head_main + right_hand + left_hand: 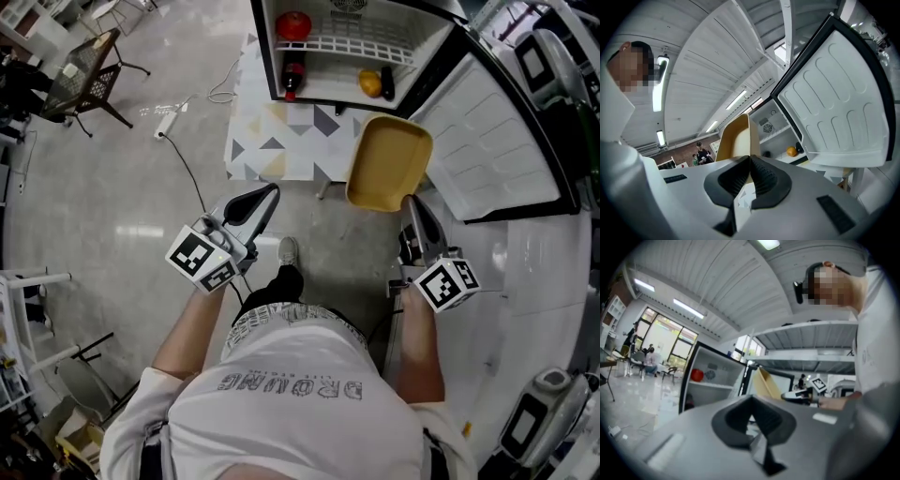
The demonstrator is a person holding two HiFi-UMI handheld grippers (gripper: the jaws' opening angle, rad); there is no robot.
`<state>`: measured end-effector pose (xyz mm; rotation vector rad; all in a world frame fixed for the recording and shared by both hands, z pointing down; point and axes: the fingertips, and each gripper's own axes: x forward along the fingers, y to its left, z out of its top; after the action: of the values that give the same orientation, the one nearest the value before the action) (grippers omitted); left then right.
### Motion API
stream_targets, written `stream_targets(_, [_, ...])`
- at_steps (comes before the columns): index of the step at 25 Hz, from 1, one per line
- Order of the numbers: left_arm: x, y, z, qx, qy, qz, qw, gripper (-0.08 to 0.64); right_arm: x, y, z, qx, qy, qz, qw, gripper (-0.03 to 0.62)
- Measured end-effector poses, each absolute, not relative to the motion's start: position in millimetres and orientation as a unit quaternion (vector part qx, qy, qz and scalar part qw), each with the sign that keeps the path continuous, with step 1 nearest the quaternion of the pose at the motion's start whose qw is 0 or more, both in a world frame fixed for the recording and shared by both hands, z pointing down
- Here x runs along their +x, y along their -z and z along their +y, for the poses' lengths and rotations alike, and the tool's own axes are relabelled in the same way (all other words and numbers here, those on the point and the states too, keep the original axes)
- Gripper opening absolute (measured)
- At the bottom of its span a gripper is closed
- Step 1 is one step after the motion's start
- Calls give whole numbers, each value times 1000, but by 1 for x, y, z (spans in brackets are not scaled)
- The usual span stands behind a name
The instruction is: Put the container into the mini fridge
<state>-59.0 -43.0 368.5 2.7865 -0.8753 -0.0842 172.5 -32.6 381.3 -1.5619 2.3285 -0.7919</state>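
Note:
In the head view the yellow container (389, 164) hangs tilted in front of the open mini fridge (265, 47). My right gripper (410, 199) is shut on its near rim. The right gripper view shows the container (736, 140) standing up from between the closed jaws of that gripper (750, 160), with the fridge shelves (780, 136) behind it. My left gripper (270, 193) is left of the container, shut and holding nothing. In its own view the left gripper (751, 400) points at the fridge (712, 376), with the container (766, 383) to the right.
The fridge door (487, 141) swings open to the right, close beside the container. Inside are a red item (293, 25) on the top shelf, a bottle (292, 75) and an orange (370, 82) below. The fridge sits on a patterned surface (281, 141). A cable (187, 169) crosses the floor at left.

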Motion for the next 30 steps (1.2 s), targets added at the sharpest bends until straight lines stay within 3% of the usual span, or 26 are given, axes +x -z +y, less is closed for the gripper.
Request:
stream_targets(15, [-95,-375,-171,956,20,-271,108,6,134,-382,-167,-555,273,779,99,14])
stream_targets(30, [-103,-371,-229,961,18,-259,95,6,135,-379,-261,-578,262,770,73,14])
